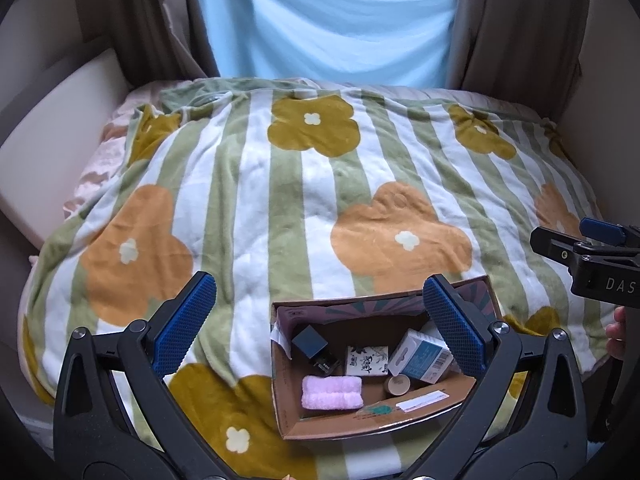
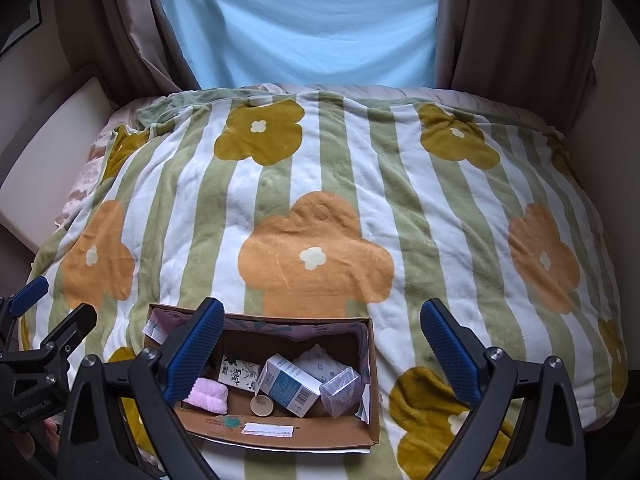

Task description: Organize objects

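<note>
We see an open cardboard box (image 2: 280,434) sitting on the bed, near edge, flaps up; white label strip + teal smudge on its near inner wall. Contents, L to R: pink rolled towel (image 1: 332,392) lying flat by the near-left corner; dark blue cube (image 1: 310,342) w/ a black item just beside it at far left, seen in left wrist view only; white carton w/ black brush lettering (image 2: 239,374) at the back; small round tan lid (image 2: 261,405) on the floor, mid-box; white-blue boxed pkg w/ barcode (image 2: 290,386), tilted; patterned white pouch (image 2: 320,362) behind it; clear plastic case (image 2: 340,390) at right end, leaning.
</note>
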Demonstrator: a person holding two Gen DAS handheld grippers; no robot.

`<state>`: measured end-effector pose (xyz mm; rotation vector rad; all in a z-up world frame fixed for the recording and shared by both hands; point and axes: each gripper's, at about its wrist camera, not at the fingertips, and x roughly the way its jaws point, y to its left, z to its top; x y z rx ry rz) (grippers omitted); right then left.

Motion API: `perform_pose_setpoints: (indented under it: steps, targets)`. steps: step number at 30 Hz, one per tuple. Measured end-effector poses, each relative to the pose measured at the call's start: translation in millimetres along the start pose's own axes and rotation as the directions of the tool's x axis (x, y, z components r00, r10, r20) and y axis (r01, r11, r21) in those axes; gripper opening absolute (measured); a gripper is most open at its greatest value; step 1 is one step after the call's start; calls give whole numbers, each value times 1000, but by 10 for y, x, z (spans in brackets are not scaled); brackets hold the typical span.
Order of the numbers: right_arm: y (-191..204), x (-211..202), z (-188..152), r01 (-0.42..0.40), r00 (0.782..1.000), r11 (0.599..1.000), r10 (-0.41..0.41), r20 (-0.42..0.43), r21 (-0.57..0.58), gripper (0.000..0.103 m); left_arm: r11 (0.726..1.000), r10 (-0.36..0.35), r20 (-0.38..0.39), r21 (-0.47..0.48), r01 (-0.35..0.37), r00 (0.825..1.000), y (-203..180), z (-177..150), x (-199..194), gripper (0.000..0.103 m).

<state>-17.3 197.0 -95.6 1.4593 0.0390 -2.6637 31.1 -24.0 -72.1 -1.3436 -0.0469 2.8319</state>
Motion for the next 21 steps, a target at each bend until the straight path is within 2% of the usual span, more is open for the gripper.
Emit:
perform_pose_setpoints:
  steps: [10, 19, 21]
  targets:
    - [18, -7, 1, 2, 1000, 1000, -2, 2, 0, 98, 1000, -5, 52, -15, 6, 999, -2, 15, -95, 103]
    - [27, -13, 25, 0, 1000, 1000, 0, 1, -1, 98, 999, -7, 57, -50, 9, 998, 20, -3, -86, 103]
    - [26, -13, 27, 0, 1000, 1000, 0, 1, 0, 98, 999, -26, 52, -47, 28, 998, 23, 0, -77, 103]
